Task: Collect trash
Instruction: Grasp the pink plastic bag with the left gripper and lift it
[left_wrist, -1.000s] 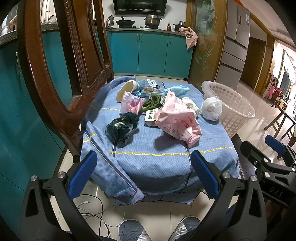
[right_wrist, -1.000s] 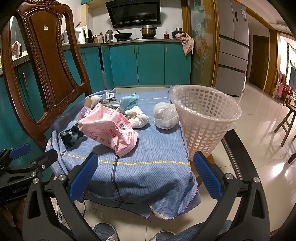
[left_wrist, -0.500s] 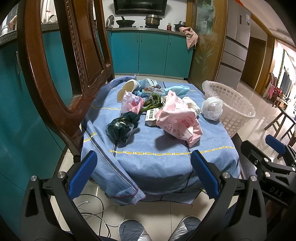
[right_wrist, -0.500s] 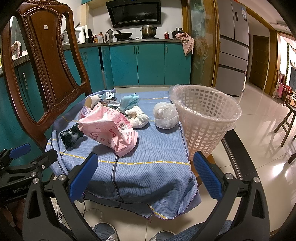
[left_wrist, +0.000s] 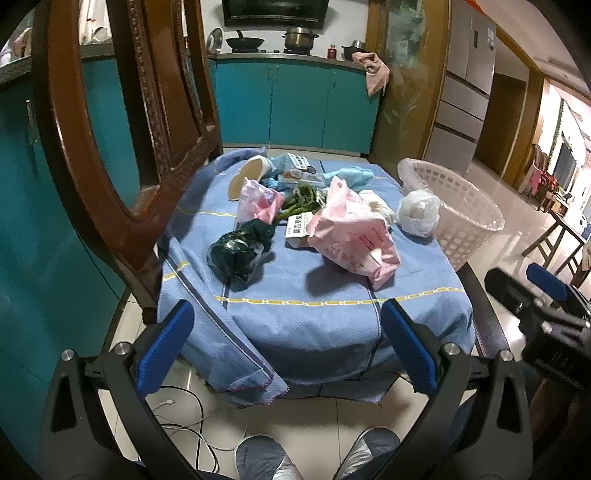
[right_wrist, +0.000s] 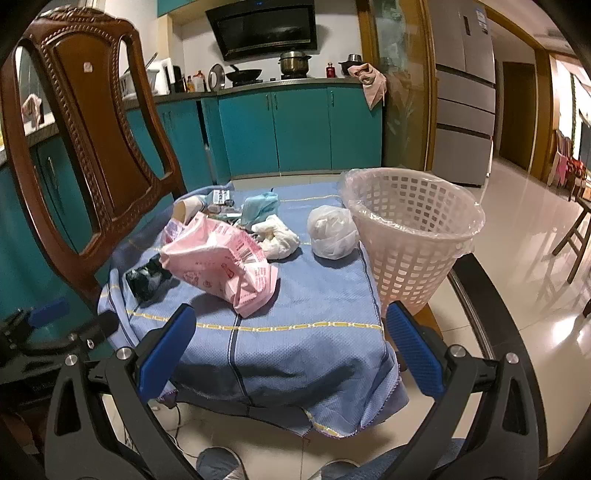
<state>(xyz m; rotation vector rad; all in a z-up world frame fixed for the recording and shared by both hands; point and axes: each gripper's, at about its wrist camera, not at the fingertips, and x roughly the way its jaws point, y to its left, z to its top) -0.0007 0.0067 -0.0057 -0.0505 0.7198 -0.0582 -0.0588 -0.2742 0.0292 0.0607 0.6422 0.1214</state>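
Counter (right_wrist: 295, 295) carries the trash: basket (right_wrist: 413, 236) at its right edge, pink bag (right_wrist: 218, 258) mid-counter, white wad (right_wrist: 332, 232) touching basket. Left gripper (left_wrist: 288, 350) and right gripper (right_wrist: 291, 350) short of counter, fingers wide, empty.

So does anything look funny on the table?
The blue cloth hangs crooked, bunched lower at one corner. Bags are scattered on it, and the pink bag is crumpled open. The basket beside them looks empty.

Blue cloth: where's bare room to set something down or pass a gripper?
Free: the near strip of blue cloth, from the yellow stripe to the edge; also between pink bag and basket. Crowded: far left, around the dark bag.
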